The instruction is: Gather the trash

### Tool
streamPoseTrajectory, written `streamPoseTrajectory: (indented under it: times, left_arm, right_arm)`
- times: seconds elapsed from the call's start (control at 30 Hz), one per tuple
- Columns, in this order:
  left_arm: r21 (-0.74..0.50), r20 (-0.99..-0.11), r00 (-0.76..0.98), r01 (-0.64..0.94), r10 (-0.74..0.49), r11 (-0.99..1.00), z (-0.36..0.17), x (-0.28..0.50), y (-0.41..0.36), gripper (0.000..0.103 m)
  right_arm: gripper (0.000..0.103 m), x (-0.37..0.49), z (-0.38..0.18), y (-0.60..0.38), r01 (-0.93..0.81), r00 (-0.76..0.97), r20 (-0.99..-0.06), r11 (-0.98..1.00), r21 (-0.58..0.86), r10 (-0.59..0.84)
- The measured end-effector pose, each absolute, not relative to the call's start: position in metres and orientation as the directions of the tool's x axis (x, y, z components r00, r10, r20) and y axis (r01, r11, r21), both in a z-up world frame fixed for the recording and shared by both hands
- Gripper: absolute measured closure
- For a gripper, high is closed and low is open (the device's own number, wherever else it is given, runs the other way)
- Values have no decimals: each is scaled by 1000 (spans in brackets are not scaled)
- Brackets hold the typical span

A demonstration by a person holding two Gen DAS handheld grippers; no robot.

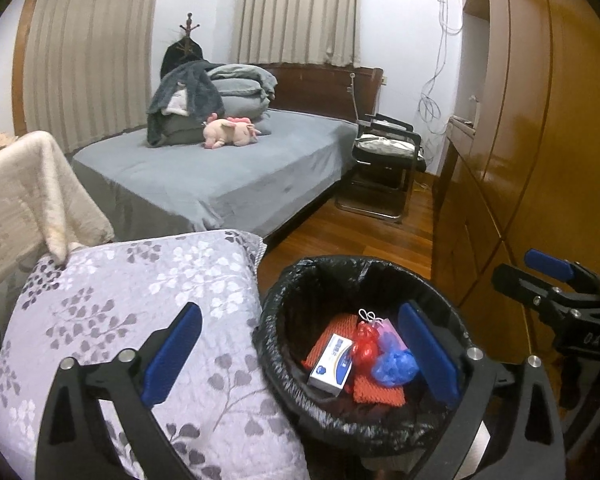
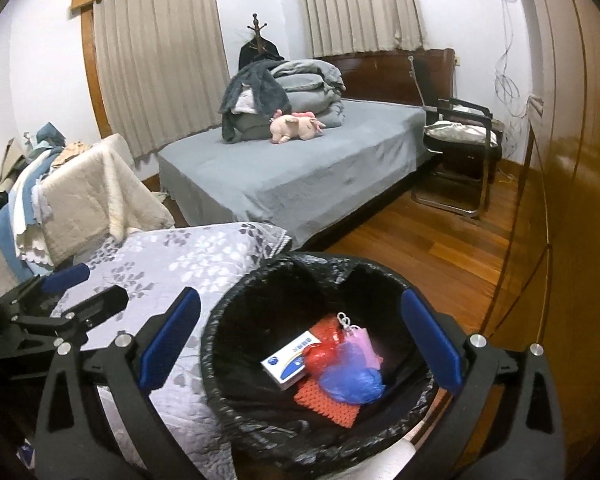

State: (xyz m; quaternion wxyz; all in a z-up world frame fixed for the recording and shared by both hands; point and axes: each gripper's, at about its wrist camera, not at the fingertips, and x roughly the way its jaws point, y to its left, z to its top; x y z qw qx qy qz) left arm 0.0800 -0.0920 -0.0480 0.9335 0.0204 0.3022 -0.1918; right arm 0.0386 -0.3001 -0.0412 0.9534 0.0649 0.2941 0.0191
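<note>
A round bin with a black liner stands on the wooden floor beside a floral quilt. Inside lie a white and blue box, a red bag, a blue bag, a pink item and orange foam netting. My left gripper is open and empty, over the bin's left rim. My right gripper is open and empty above the bin; it also shows in the left wrist view. The left gripper shows at the left of the right wrist view.
The floral quilt lies left of the bin. A grey bed with folded bedding and a pink plush stands behind. A black chair is by the bed. A wooden wardrobe runs along the right. Cream blankets are piled left.
</note>
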Motion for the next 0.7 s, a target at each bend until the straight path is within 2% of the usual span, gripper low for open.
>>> streamPoseTrajectory:
  times: [0.7]
  left_arm:
    - [-61,-478,832,287,-280,956,-3,20,-54,6]
  right_arm:
    - [5,0,2,-256,-80,859,-501,994,71,105]
